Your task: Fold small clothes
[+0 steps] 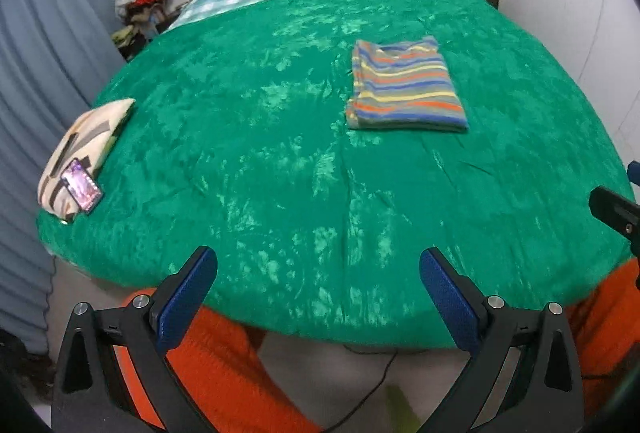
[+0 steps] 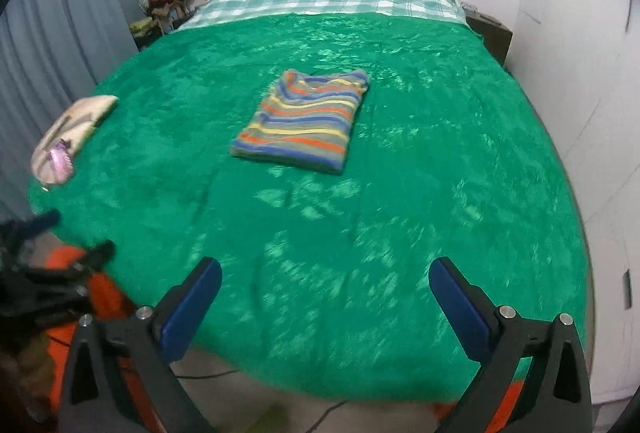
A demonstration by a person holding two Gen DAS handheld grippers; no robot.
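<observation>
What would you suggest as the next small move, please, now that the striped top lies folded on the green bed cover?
Probably keep both grippers back and consider this garment finished. The multicoloured striped knit top lies as a neat folded rectangle on the green velvety bed cover, well clear of the left gripper and right gripper, whose jaws stand wide open with nothing between them. No other unfolded garment shows on the cover.

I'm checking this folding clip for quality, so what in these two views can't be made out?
- Underside and inner layers of the folded striped shirt: hidden by its own top layer, both views.
- Phone screen content on the patterned pillow: too small in the left wrist view, blurred in the right.
- Left gripper in the right wrist view: motion-blurred, cut by the edge.
- Clothes pile beside the bed: too small.
</observation>
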